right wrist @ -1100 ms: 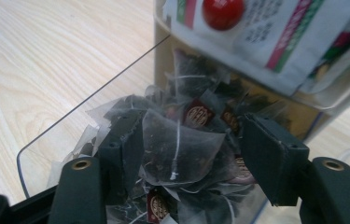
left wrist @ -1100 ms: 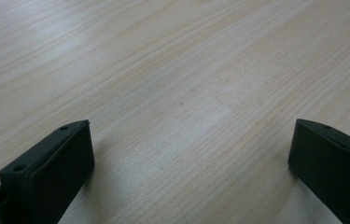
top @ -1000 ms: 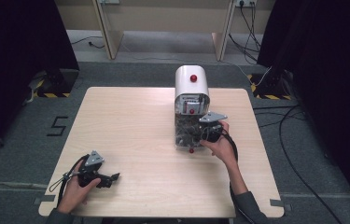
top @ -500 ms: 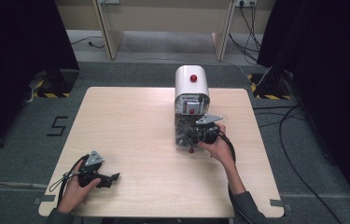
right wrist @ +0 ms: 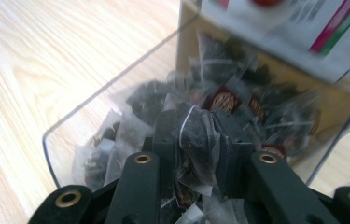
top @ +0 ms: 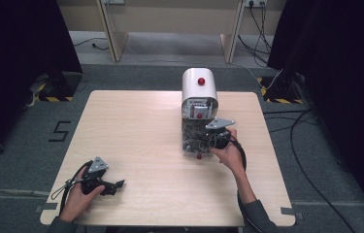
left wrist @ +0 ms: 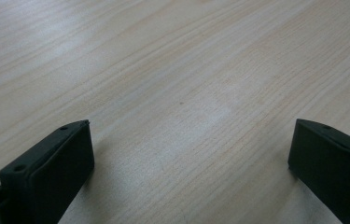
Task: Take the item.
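A white dispenser (top: pixel 199 90) with a red knob stands at the back middle of the table, its clear front bin (top: pixel 194 141) holding several tea bags. My right gripper (top: pixel 207 141) reaches into that bin from the right. In the right gripper view it (right wrist: pixel 196 140) is shut on a dark mesh tea bag (right wrist: pixel 199 140), with other tea bags (right wrist: pixel 144 100) heaped around it behind the clear wall (right wrist: pixel 93 98). My left gripper (top: pixel 114 185) rests near the table's front left; in its own view it (left wrist: pixel 189 154) stands open over bare wood.
The wooden table (top: pixel 136 131) spreads bare between the two hands. Cables (top: pixel 306 126) trail on the floor to the right. Wooden furniture legs (top: pixel 107 29) stand beyond the table's far edge.
The right hand and its gripper have shifted slightly at the bin's front. The left gripper has stayed put.
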Tool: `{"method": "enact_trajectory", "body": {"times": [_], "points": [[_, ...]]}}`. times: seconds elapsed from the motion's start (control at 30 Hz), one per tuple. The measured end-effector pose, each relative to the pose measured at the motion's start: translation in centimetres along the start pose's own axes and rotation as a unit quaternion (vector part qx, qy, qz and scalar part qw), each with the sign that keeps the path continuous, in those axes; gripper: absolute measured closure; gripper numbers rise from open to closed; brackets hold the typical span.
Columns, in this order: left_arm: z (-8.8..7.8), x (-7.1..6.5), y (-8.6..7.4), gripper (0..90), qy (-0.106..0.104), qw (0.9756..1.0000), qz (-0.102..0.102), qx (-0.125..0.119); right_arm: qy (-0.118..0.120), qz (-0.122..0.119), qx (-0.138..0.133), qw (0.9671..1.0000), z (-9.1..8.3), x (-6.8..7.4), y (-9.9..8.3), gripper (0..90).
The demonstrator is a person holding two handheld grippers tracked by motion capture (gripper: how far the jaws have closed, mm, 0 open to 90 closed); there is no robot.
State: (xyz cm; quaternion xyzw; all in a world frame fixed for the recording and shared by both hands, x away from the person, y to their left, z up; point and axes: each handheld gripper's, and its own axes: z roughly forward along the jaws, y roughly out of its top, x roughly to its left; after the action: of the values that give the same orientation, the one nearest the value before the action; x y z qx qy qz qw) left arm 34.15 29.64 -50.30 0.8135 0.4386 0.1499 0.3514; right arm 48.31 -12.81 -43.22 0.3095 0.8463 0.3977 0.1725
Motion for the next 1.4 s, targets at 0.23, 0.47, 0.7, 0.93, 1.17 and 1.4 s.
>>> {"method": "enact_trajectory", "body": {"times": [0.23,0.47,0.7,0.93,1.17,1.4], "points": [[0.0,0.0,0.0,0.0,0.000,1.0000,0.000,0.000,-0.009,0.000,-0.022,0.9997,-1.1,-0.2,0.4,73.5],[0.0,0.0,0.0,0.0,0.000,1.0000,0.000,0.000,-0.010,-0.001,-0.035,0.9993,-1.9,-0.3,0.7,73.4],[0.0,0.0,0.0,0.0,0.000,1.0000,0.000,0.000,-0.017,-0.009,-0.050,0.9986,-2.8,-0.2,1.0,73.5],[0.0,0.0,0.0,0.0,0.000,1.0000,0.000,0.000,-0.025,-0.005,-0.057,0.9980,-3.8,-0.6,1.1,73.5],[0.0,0.0,0.0,0.0,0.000,1.0000,0.000,0.000,-0.032,0.003,-0.070,0.9970,-5.0,-1.2,1.2,73.5],[0.0,0.0,0.0,0.0,0.000,1.0000,0.000,0.000,-0.046,0.013,-0.087,0.9951,-6.5,-2.0,1.1,73.5]]}}
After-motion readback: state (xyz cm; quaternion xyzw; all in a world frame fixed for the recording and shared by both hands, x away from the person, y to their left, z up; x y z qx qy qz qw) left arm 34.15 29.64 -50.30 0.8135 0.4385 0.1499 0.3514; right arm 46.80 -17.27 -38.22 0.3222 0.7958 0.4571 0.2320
